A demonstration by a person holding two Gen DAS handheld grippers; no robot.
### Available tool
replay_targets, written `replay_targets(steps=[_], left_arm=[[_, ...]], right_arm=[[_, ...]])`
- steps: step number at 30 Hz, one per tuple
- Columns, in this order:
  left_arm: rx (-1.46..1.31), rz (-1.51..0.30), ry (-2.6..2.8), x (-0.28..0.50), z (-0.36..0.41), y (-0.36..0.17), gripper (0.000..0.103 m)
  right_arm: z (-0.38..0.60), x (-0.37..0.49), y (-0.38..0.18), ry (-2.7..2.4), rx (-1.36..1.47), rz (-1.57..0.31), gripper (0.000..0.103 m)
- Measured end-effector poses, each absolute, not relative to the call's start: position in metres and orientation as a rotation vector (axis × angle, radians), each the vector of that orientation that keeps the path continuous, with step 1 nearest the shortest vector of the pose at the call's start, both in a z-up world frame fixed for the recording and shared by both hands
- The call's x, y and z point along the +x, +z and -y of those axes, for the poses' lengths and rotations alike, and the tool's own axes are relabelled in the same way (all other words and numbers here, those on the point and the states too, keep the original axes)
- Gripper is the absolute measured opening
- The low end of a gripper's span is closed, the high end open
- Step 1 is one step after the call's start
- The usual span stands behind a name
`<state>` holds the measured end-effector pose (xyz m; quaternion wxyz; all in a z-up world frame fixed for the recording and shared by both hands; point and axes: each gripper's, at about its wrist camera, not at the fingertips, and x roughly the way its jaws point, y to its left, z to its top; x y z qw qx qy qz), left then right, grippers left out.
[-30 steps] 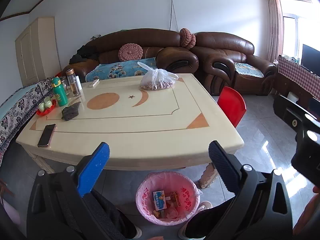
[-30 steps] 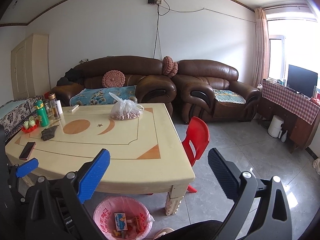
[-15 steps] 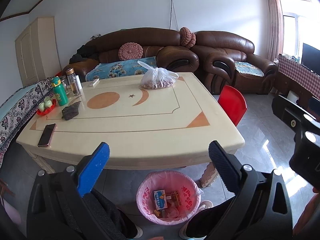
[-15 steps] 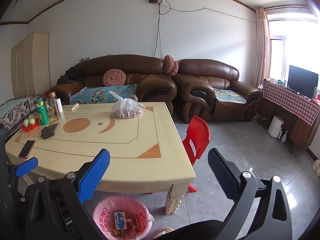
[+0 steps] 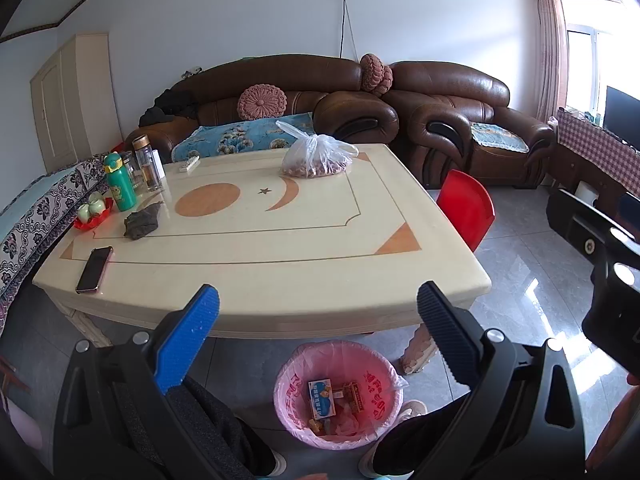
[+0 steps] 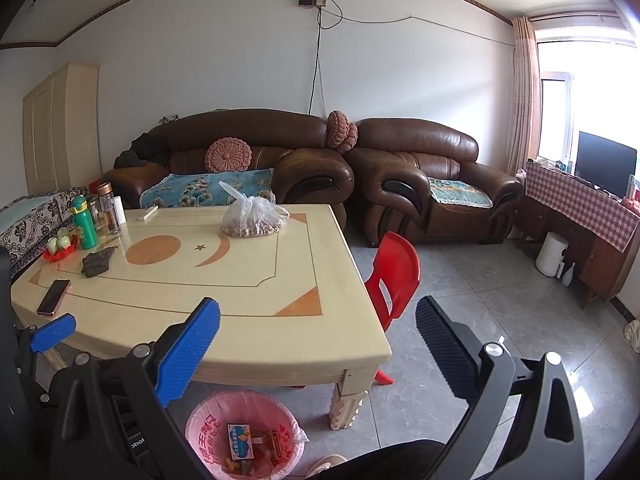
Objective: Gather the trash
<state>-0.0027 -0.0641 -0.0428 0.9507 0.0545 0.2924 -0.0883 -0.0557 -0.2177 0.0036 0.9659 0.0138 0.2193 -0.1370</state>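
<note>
A bin with a pink liner (image 5: 337, 394) stands on the floor under the near edge of the cream table (image 5: 280, 272); small boxes and wrappers lie inside it. It also shows in the right wrist view (image 6: 244, 432). My left gripper (image 5: 318, 320) is open and empty, held above the bin before the table edge. My right gripper (image 6: 318, 328) is open and empty, to the right of the left one. On the table a clear plastic bag (image 5: 316, 156) holds brown items, and a dark crumpled rag (image 5: 142, 222) lies at the left.
A phone (image 5: 94, 270), a green bottle (image 5: 120, 186), glass flasks (image 5: 148, 162) and a red dish (image 5: 92, 216) sit at the table's left. A red chair (image 5: 466, 208) stands at its right side. Brown sofas (image 6: 420, 176) line the back wall. A leg and shoe show by the bin.
Both views have drifted very slightly; the grippers stay open and empty and nothing on the table has moved.
</note>
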Motion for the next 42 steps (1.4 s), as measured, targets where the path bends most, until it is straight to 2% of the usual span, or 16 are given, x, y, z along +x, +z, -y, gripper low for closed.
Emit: replay_targets(steps=[42], left_arm=[[0.139,-0.588,-0.161,0.0013,0.0636,-0.0487,0.097]], right_arm=[[0.223,-0.0525,0.0001,-0.274,0.023,-0.446,0.096]])
